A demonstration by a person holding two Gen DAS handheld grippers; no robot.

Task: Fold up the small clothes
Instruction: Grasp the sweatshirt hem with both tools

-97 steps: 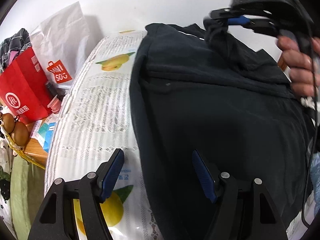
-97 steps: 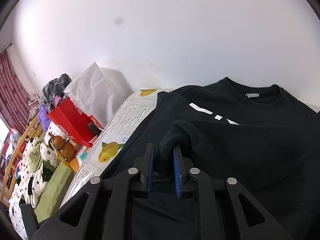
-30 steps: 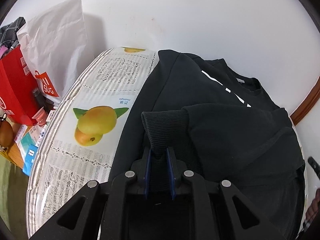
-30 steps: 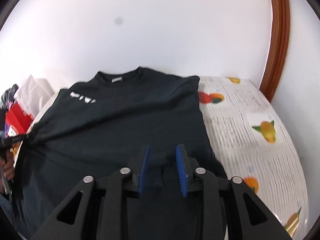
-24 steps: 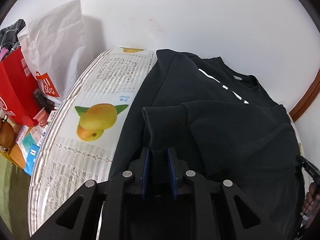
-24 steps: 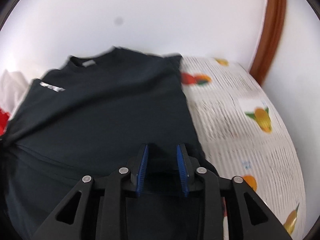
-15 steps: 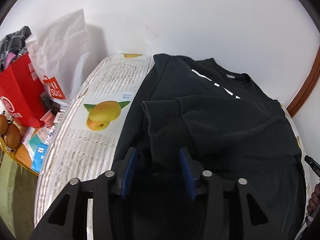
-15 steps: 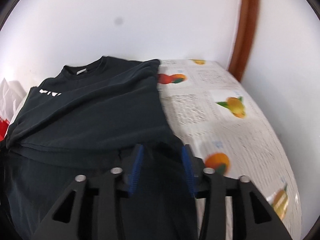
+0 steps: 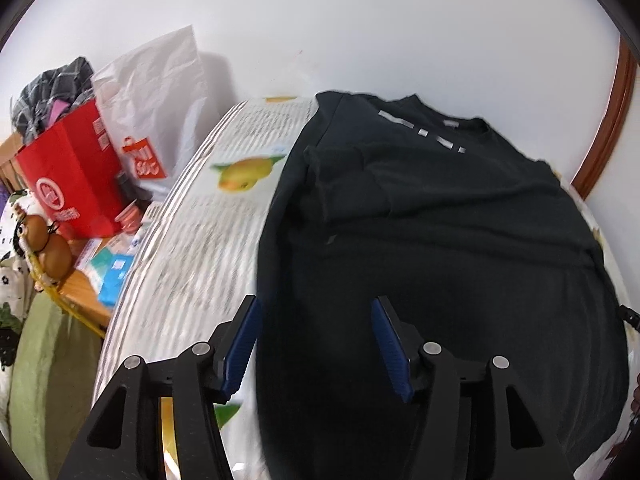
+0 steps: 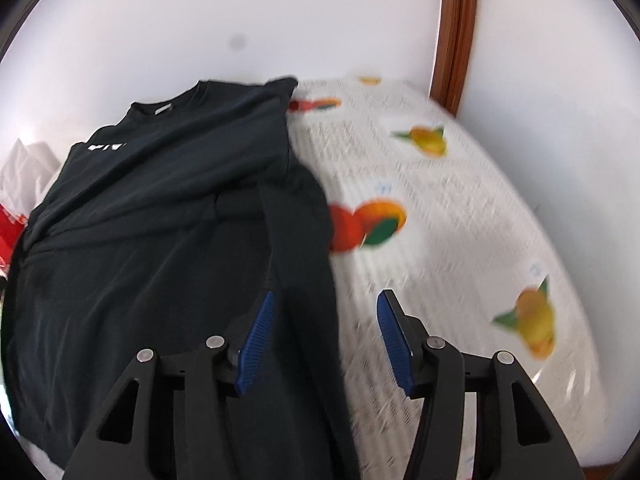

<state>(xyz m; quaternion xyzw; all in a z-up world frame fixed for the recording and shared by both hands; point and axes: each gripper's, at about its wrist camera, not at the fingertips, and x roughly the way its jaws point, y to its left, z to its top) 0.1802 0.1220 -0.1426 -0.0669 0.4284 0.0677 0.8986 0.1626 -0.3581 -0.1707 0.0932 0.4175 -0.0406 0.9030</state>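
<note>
A black long-sleeved sweatshirt [image 9: 440, 216] lies flat on a fruit-print tablecloth [image 9: 192, 240], collar toward the wall, both sleeves folded across its body. My left gripper [image 9: 316, 340] is open and empty above the sweatshirt's left edge; the sleeve cuff [image 9: 320, 168] lies free ahead of it. In the right wrist view the sweatshirt [image 10: 160, 208] fills the left half. My right gripper [image 10: 324, 336] is open and empty over the garment's right edge, where a sleeve [image 10: 296, 248] runs down toward me.
A red bag [image 9: 72, 176] and a white paper bag [image 9: 156, 112] stand left of the table, by a cluttered wooden shelf [image 9: 88, 280]. A white wall is behind, with a brown wooden frame [image 10: 456, 36] at the far right. Bare tablecloth [image 10: 460, 220] lies right of the sweatshirt.
My left gripper let go of the sleeve cuff and opened wide, then drew back. My right gripper also opened wider and pulled back toward the near right edge.
</note>
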